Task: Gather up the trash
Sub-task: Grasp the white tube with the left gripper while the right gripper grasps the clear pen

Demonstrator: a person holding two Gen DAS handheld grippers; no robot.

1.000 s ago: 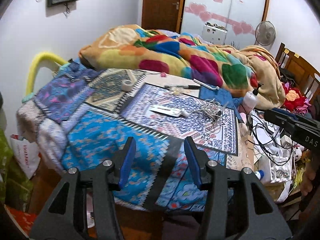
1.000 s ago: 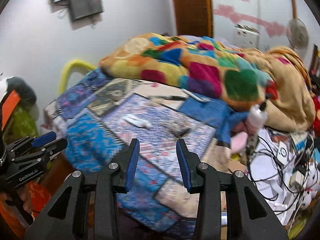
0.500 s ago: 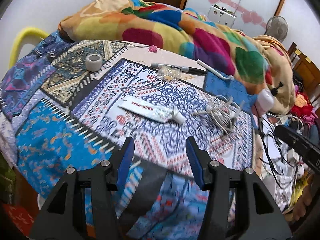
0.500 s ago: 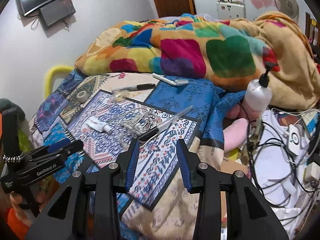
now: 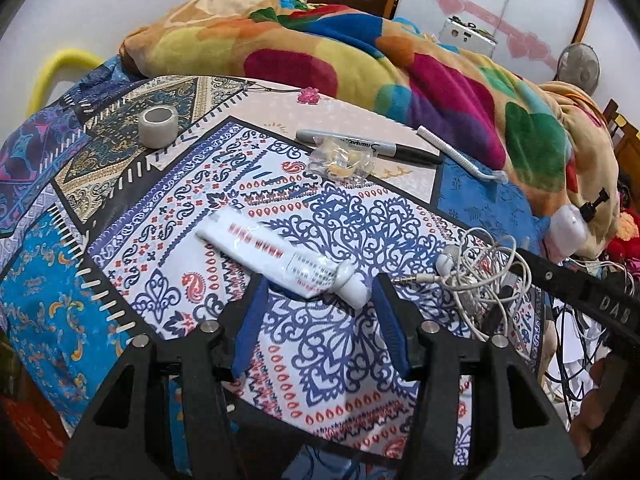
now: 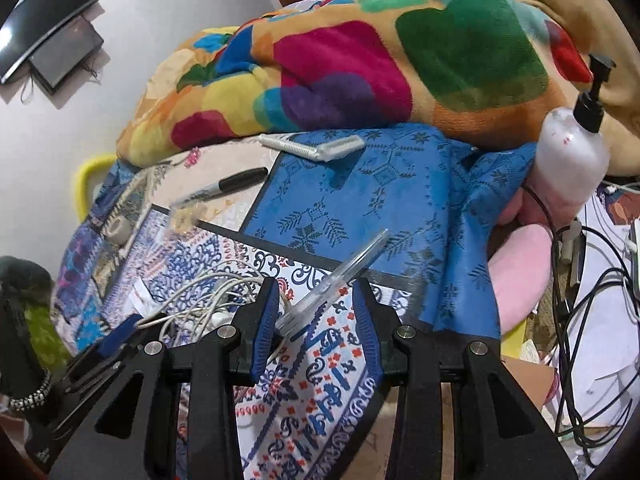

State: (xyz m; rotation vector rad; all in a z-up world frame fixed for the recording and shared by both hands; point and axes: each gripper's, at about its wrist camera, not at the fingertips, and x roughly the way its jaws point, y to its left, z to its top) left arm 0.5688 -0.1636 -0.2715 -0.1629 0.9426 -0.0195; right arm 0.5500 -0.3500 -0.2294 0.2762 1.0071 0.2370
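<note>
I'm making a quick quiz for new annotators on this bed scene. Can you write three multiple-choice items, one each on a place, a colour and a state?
1. Where does the tape roll lie?
A. on the patterned bedspread, away from the other small items
B. on the blanket
C. on top of the marker

2. What colour is the pump on the bottle?
A. white
B. black
C. red

3. How do the left tongs stand?
A. shut on the tube
B. shut on the earphones
C. open, with the cap end of the tube just ahead of them

Answers: 1 A, it sits alone on the bedspread. 2 B, the pump head is dark against the pale bottle. 3 C, the pads stand apart and press on nothing.
</note>
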